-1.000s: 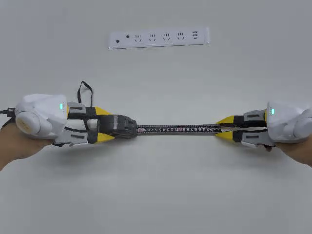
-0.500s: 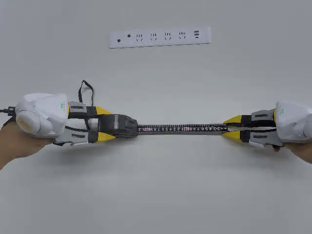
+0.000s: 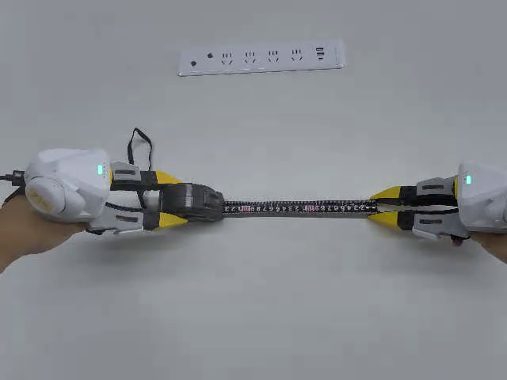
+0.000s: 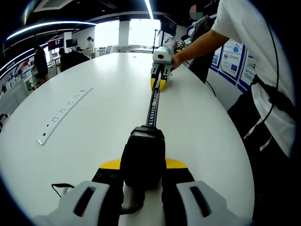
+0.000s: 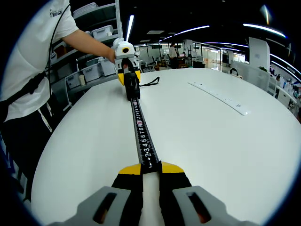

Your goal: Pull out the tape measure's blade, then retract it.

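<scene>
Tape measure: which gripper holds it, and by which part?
The left gripper clamps the tape measure's case; the right gripper pinches the free end of the blade.

Open-plan office or lab. Big white table with a power strip, strip lights on a dark ceiling across the top. Upper left in the right gripper view, shelves of bins.

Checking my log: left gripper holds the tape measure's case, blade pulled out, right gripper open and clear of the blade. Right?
Not quite: the right gripper is shut on the end of the blade, as the right gripper view shows. The left gripper does hold the case, and the blade is pulled out.
</scene>
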`<state>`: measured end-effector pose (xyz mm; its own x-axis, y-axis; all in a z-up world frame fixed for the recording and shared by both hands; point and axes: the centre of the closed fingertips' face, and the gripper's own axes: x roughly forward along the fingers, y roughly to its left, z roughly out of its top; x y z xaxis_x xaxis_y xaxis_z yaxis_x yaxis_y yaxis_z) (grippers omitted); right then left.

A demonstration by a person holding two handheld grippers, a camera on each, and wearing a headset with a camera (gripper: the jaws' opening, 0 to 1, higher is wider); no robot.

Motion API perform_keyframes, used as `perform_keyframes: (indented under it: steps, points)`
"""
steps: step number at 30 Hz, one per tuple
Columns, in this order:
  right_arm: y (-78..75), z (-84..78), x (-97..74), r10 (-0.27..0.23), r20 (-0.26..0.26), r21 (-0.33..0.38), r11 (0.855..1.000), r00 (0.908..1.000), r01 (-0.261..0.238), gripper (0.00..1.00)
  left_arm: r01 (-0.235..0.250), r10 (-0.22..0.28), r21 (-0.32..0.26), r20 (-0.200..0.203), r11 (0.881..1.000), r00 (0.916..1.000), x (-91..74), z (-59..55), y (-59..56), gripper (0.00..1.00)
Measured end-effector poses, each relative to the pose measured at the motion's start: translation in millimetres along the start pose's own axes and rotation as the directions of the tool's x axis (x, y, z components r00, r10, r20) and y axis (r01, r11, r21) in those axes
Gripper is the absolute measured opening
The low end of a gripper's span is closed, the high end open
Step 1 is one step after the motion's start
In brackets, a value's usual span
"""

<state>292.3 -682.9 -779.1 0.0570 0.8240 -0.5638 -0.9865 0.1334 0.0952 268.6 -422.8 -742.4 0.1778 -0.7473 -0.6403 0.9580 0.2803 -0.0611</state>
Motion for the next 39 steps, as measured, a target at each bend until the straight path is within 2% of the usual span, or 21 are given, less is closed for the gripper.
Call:
perform_keyframes:
  steps: [31, 38, 39]
  points:
    - [1.0, 0.2, -1.6, -0.013, 0.006, 0.010, 1.000, 0.9999, 0.013, 0.11, -0.003, 0.003, 0.008, -0.007, 1.000, 1.0000, 0.4, 0.4, 0.2, 0.27]
    - [0.5, 0.9, -2.0, -0.009, 0.008, 0.011, 1.000, 0.9999, 0.009, 0.14, -0.003, 0.003, 0.014, -0.012, 1.000, 0.9999, 0.5, 0.8, 0.3, 0.27]
    - [0.0, 3.2, -2.1, -0.010, 0.025, 0.017, 1.000, 0.9996, 0.010, 0.19, -0.003, 0.003, 0.015, -0.014, 1.000, 0.9999, 0.5, 0.9, 0.3, 0.27]
